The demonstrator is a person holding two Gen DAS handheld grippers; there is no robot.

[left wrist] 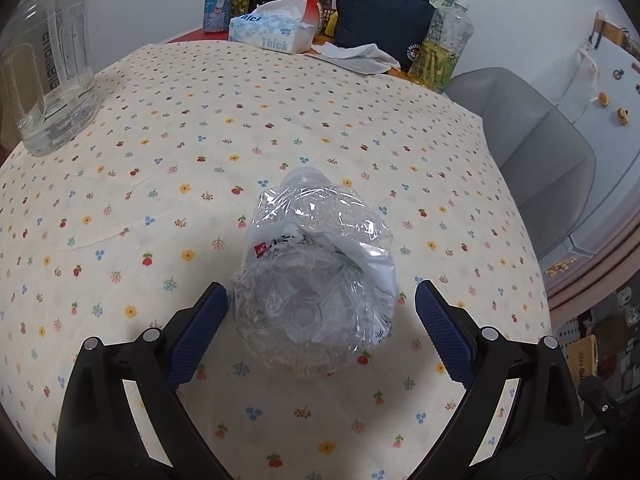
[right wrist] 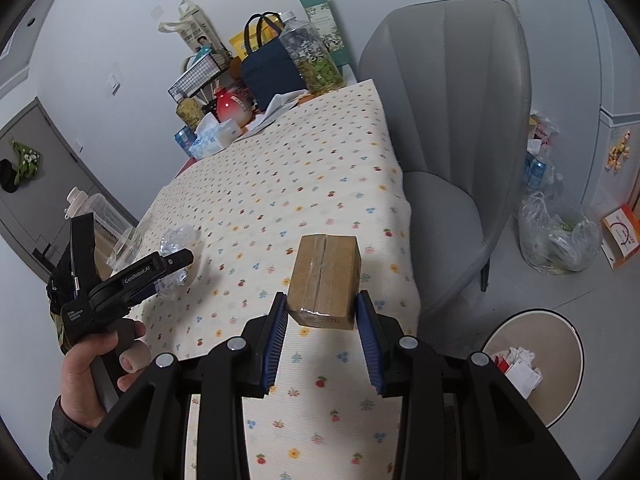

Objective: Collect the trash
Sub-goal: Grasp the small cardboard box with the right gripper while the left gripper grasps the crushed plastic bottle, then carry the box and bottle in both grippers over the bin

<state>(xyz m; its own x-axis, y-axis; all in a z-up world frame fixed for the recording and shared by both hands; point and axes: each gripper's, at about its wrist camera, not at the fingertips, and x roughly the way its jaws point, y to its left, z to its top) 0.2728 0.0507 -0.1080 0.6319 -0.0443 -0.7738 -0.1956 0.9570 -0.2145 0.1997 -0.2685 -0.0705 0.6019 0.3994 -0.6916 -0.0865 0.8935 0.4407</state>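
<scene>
Floral tablecloth (left wrist: pixel 168 128) lies largely bare ahead of both grippers, its right edge dropping beside a grey padded chair (right wrist: pixel 452 128) pushed close against the table. Left gripper (left wrist: pixel 322 312) hovers with its blue ribbed fingers (left wrist: pixel 204 320) spread wide on either side of a crushed clear plastic bottle (left wrist: pixel 316 280), which lies on its side near the middle of the cloth, base toward the camera, cap end pointing away; the left pad sits just beside the crinkled wall, though contact cannot be confirmed, and the right pad stands apart. Right gripper (right wrist: pixel 322 336), raised above the cloth near the table's right edge, clamps a small brown cardboard box (right wrist: pixel 326 280) sealed with glossy tape. Below to the right, a round bin (right wrist: pixel 536 364) on the floor holds crumpled white paper. A large clear water jug (left wrist: pixel 48 76) stands at the cloth's left edge. Crowding the far end are a tissue box (left wrist: pixel 272 32), a blue drink can (left wrist: pixel 218 12), a red vase (left wrist: pixel 310 2), a navy tote (left wrist: pixel 384 20) and a tall bottle with yellow liquid (left wrist: pixel 444 48). A clear bag of rubbish (right wrist: pixel 556 236) sits on the floor past the chair
</scene>
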